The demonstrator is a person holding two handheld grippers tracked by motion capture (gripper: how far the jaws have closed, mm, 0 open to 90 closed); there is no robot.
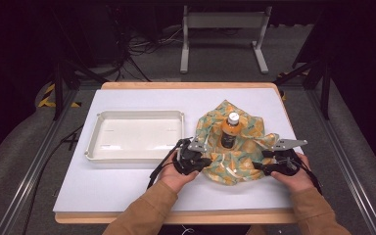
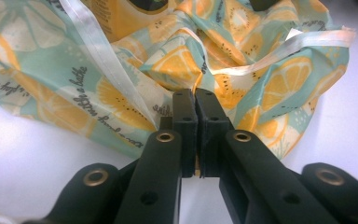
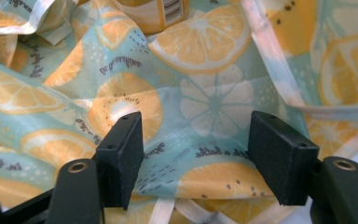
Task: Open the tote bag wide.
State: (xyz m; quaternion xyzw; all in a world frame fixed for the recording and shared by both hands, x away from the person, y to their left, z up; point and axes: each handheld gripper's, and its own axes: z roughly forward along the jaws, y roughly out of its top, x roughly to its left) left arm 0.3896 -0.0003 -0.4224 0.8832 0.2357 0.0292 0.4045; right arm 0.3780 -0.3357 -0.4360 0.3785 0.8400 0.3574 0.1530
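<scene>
Cloth (image 1: 235, 147) pinched by left gripper (image 2: 196, 100); right gripper (image 3: 196, 140) spread (bottle (image 1: 231, 129) upright overhead).

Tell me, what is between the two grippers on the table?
In the high view, the crumpled orange-print cloth spreads between the left gripper and right gripper, with a bottle standing upright on it.
</scene>
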